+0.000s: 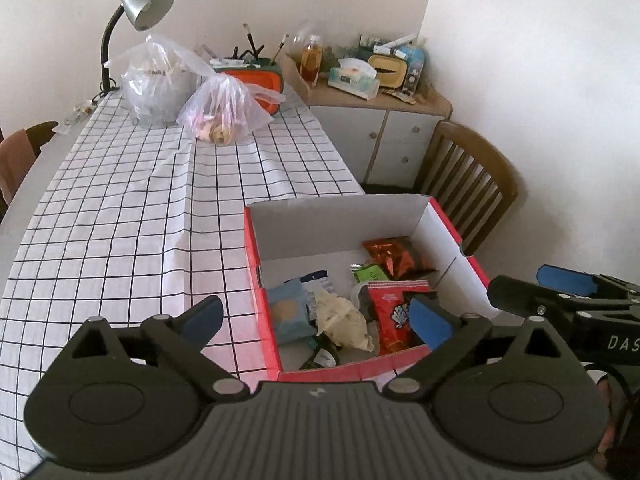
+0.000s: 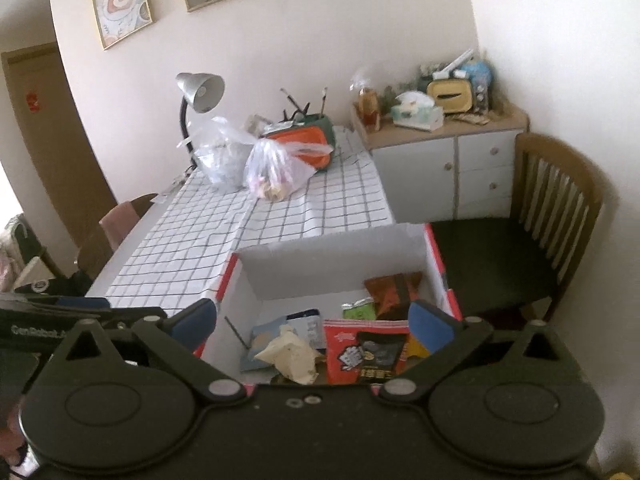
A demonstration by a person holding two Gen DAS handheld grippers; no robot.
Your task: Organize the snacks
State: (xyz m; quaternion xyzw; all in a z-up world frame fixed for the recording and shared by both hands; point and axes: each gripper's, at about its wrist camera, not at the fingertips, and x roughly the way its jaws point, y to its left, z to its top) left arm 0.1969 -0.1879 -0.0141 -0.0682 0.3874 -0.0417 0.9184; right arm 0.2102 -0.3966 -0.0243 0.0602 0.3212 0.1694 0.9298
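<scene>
A red cardboard box (image 1: 262, 320) with a white inside sits at the near right corner of the checked tablecloth (image 1: 140, 208). In it lie a red packet (image 1: 390, 316), an orange-brown packet (image 1: 394, 258), a green packet (image 1: 370, 272), a light blue packet (image 1: 286, 312) and a crumpled cream wrapper (image 1: 342, 316). My left gripper (image 1: 316, 318) hovers open over the box's near wall, nothing between its blue pads. My right gripper (image 2: 316, 320) hangs open above the same box (image 2: 438, 264), empty too. It shows at the right edge of the left wrist view (image 1: 540, 288).
Two clear plastic bags (image 1: 224, 112) of goods, an orange case (image 1: 260, 80) and a desk lamp (image 1: 140, 4) stand at the table's far end. A cluttered white cabinet (image 1: 380, 128) and a wooden chair (image 2: 540, 240) are to the right of the table.
</scene>
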